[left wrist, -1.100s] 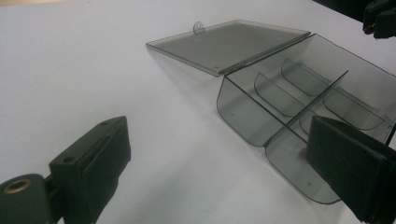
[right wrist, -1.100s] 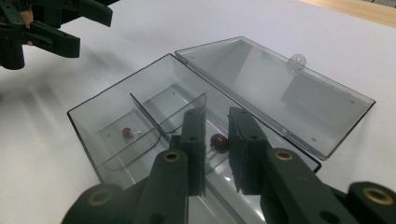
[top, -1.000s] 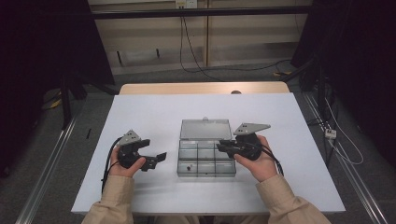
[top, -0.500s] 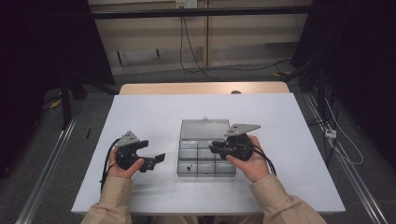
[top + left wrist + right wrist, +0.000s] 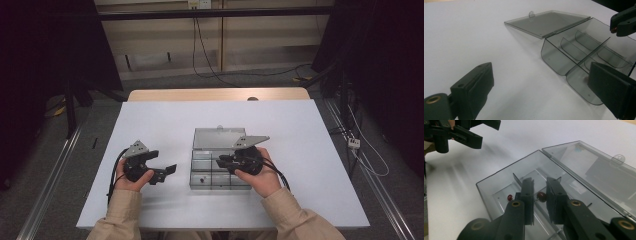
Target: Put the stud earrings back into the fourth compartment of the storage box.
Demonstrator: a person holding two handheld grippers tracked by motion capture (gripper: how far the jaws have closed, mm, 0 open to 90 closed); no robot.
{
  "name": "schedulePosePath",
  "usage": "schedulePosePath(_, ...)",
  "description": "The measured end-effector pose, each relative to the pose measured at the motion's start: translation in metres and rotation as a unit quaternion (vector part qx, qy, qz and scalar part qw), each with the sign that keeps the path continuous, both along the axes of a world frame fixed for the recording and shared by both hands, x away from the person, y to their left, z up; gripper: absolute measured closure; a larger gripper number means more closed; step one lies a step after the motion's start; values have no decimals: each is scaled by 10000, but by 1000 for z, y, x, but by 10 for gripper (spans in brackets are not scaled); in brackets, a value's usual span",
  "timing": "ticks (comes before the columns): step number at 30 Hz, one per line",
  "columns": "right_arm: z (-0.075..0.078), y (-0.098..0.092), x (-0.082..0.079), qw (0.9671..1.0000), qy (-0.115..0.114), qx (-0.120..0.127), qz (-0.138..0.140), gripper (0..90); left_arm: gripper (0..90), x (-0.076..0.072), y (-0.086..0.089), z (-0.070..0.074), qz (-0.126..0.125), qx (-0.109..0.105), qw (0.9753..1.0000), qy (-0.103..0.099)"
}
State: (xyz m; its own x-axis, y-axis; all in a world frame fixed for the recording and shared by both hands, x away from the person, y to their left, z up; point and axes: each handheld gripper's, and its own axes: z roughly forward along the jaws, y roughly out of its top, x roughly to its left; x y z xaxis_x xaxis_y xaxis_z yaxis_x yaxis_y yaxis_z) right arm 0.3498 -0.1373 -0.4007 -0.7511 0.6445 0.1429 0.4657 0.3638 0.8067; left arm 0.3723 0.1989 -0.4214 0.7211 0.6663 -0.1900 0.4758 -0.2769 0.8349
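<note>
Over the near half of the box (image 5: 220, 170), the right gripper (image 5: 223, 161) hangs with its jaws pointing left across the compartments. Seen in the right gripper view, that gripper (image 5: 540, 195) has its jaws drawn close, a narrow gap left between them, and a dark red bead (image 5: 541, 196) sits in that gap at the tips. Whether the pads press on the bead or merely flank it cannot be told. A second bead (image 5: 509, 197) lies on the box floor just left of the jaws, in a near-left compartment, apart from the gripper.

The box stands on the white table (image 5: 165, 120), slightly right of the middle, with its clear lid (image 5: 220, 138) folded back flat on the far side. Thin dividers split the tray into small cells.

Left of the box, well apart from it, the left gripper (image 5: 162, 171) rests near the table's near edge, held in the person's left hand (image 5: 131, 176). Its jaws stand wide apart, nothing between them, pointing right toward the box's near-left corner. In the left gripper view the box (image 5: 579, 57) lies ahead to the right, and the right gripper's tip (image 5: 621, 21) pokes in at the upper right above the tray.
</note>
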Motion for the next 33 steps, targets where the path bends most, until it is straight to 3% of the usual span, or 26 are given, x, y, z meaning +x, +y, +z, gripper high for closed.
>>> schedulePosePath(33,-16,34,-3,9994,132,-61,325,767,66,1,0,0,-2,-4,10000,6)
